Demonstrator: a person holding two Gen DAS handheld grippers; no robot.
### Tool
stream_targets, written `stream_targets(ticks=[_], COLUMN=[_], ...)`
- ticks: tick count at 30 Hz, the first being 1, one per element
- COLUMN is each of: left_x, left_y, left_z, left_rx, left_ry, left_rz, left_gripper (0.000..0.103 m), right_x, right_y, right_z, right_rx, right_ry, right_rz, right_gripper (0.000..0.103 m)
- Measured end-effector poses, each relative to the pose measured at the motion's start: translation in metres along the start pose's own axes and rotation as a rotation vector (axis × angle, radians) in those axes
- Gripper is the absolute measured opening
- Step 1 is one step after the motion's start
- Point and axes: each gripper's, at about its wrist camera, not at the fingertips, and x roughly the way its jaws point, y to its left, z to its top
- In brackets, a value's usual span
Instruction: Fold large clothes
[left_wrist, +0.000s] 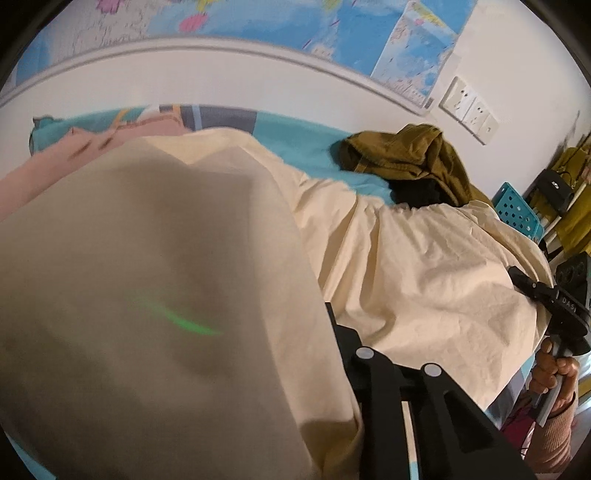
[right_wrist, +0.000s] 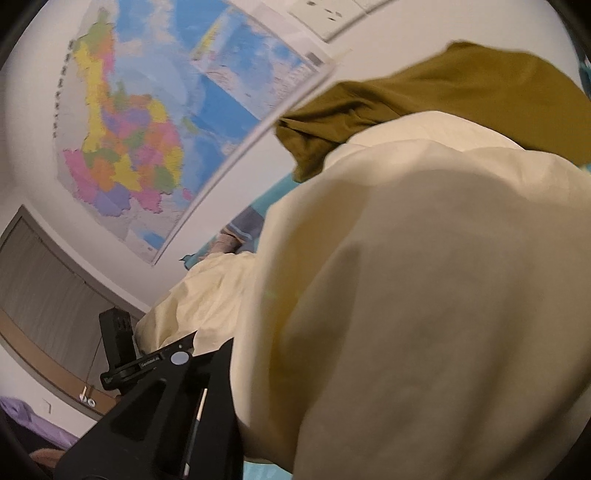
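Left wrist view gives me a white wall (left_wrist: 258, 85) with two maps (left_wrist: 413, 48), one big and one smaller, and a strip of three sockets (left_wrist: 469, 107) beside them. Below runs one bed under a teal sheet (left_wrist: 295, 147). One cream garment (left_wrist: 424, 266) spreads over most of it, a raised fold draping close across both lenses. One olive garment (left_wrist: 406, 155) lies bunched on the sheet behind it, by the wall. One teal crate (left_wrist: 517, 210) stands off the bed's edge.

My left gripper (left_wrist: 332, 332) is partly buried under cream cloth; I can't tell its gap. My right gripper (right_wrist: 236, 354) is likewise covered at the tips, so I can't tell there either.
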Motion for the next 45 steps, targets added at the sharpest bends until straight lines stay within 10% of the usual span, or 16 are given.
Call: stream_targets(ticks=[25, 45], left_x=[-0.096, -0.182], left_y=[0.004, 0.095], left_z=[0.058, 0.133], left_rx=[0.103, 0.036], left_ry=[-0.203, -0.396], left_rz=[0.003, 0.340], left_gripper=[0.017, 0.017], right_x=[-0.010, 0.135], right_y=[0.135, 0.248], right_z=[0.061, 0.115], right_rx=[-0.275, -0.395], right_ry=[-0.097, -0.021], right_rz=[0.125, 0.338], right_gripper=[0.010, 0.010])
